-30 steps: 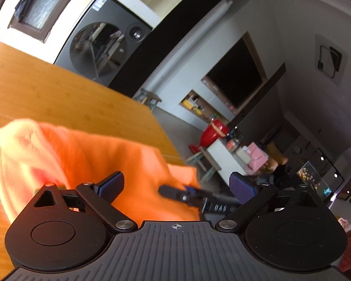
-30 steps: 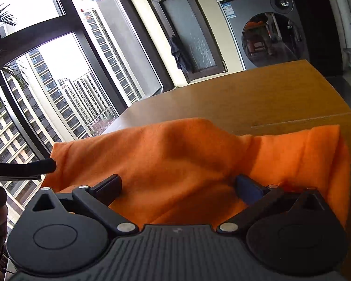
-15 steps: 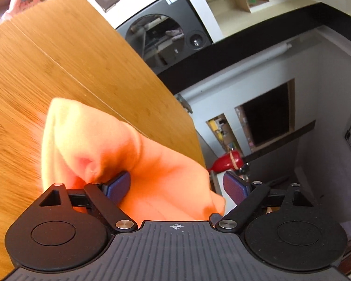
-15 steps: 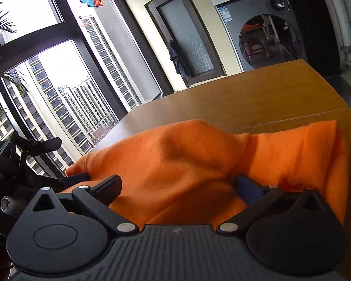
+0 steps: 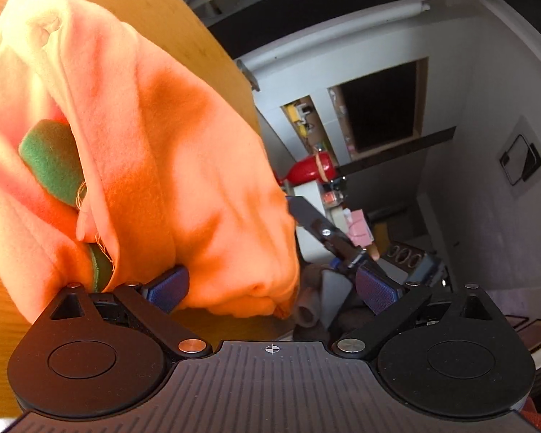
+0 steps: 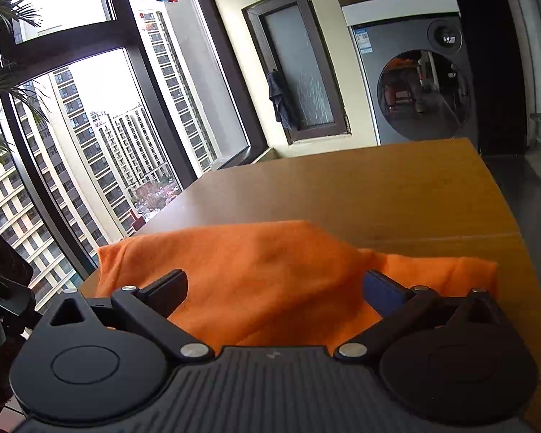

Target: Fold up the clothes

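Observation:
An orange fleece garment [image 6: 256, 263] with a green inner patch [image 5: 54, 158] lies bunched on the wooden table [image 6: 396, 187]. In the left wrist view the garment [image 5: 169, 166] fills the left half, heaped right in front of my left gripper [image 5: 270, 288]. That gripper is open; its left pad [image 5: 167, 287] touches the cloth, its right pad [image 5: 377, 287] is free. My right gripper [image 6: 276, 288] is open, with the garment's near edge lying between its fingers. The right gripper also shows in the left wrist view [image 5: 328, 234].
The table's right edge [image 6: 515, 231] drops to a dark floor. A washing machine [image 6: 414, 83] stands behind the table, tall windows [image 6: 90, 126] to the left. The left wrist view shows a room beyond with shelves and a red object [image 5: 312, 169].
The left gripper has tilted and moved closer to the garment, which now bulges higher and shows its green patch. The cloth in front of the right gripper has sunk lower and flatter.

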Available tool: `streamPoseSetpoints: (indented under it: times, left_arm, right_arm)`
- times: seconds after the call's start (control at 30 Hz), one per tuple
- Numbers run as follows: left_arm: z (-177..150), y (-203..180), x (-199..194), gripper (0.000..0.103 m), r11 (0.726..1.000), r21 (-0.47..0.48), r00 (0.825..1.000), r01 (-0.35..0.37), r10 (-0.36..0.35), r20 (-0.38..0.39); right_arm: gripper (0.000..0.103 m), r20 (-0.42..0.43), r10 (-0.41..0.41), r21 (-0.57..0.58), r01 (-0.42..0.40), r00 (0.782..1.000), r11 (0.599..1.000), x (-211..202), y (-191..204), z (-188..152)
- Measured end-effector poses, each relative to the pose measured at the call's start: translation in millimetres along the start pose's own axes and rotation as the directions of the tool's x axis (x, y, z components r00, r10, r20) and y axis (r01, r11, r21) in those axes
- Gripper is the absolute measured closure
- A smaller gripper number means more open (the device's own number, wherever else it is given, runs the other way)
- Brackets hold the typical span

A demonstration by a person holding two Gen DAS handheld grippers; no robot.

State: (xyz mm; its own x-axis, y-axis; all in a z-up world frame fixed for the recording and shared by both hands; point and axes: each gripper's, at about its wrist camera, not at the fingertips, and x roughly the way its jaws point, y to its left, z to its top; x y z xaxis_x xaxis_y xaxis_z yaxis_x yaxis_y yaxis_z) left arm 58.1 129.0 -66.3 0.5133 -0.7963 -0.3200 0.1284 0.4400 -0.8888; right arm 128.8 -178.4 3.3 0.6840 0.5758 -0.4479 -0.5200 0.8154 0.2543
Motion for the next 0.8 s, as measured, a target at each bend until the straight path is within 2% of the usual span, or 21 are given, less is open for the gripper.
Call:
streamPoseSetpoints:
  times: [0.07,0.1,0.17,0.23,0.33,0.47,0.53,0.6,0.7,0.73,0.8]
  left_arm:
    - [13.6,1.6,6.9,0.002,0.999,0.032,0.999,-0.034,0.033,0.022]
    - [19.9,0.6,9.4,0.002,0.998,0.049,0.998,-0.048,0.046,0.035]
    - [28.4,-9.2,8.5,0.002,0.994,0.088,0.996,-0.063,0.057,0.068]
    - [36.9,-19.0,7.7,0.002,0.989,0.126,0.993,-0.079,0.066,0.101]
    - [49.7,-33.7,6.4,0.002,0.978,0.181,0.985,-0.105,0.078,0.151]
    - [66.6,-53.3,4.7,0.002,0.957,0.252,0.972,-0.143,0.088,0.218]
    - [73.2,-60.9,4.8,0.002,0.946,0.280,0.965,-0.162,0.093,0.244]
    - [69.6,-56.9,9.5,0.002,0.944,0.278,0.966,-0.177,0.112,0.232]
    - [64.3,-50.8,16.6,0.002,0.941,0.275,0.967,-0.198,0.141,0.214]
    - [62.5,-48.8,18.9,0.002,0.940,0.274,0.966,-0.205,0.151,0.208]
    - [58.9,-44.7,23.7,0.002,0.937,0.272,0.966,-0.220,0.169,0.196]
  right_arm:
    - [0.000,0.011,-0.110,-0.047,0.110,0.994,0.993,-0.5,-10.2,8.7]
    - [0.000,-0.002,-0.182,-0.063,0.182,0.983,0.981,2.9,-16.5,8.4]
    - [0.000,-0.051,-0.317,-0.092,0.312,0.947,0.946,12.1,-29.4,1.6]
    - [0.000,-0.127,-0.379,-0.112,0.367,0.917,0.924,22.1,-37.9,-12.1]
    - [0.000,-0.190,-0.317,-0.166,0.288,0.929,0.943,26.1,-23.2,-34.9]
    - [0.000,-0.164,-0.257,-0.341,0.189,0.952,0.921,14.7,25.4,-41.3]
    - [0.000,-0.151,-0.206,-0.375,0.137,0.967,0.917,5.2,41.4,-36.7]
    - [0.000,-0.155,-0.094,-0.343,0.036,0.983,0.939,-7.8,47.0,-27.0]
    - [0.000,-0.132,0.069,-0.265,-0.102,0.989,0.959,-22.8,47.4,-13.6]
    - [0.000,-0.120,0.089,-0.256,-0.118,0.989,0.960,-25.4,47.2,-10.8]
    - [0.000,-0.092,0.026,-0.267,-0.050,0.995,0.962,-24.4,45.3,-6.6]
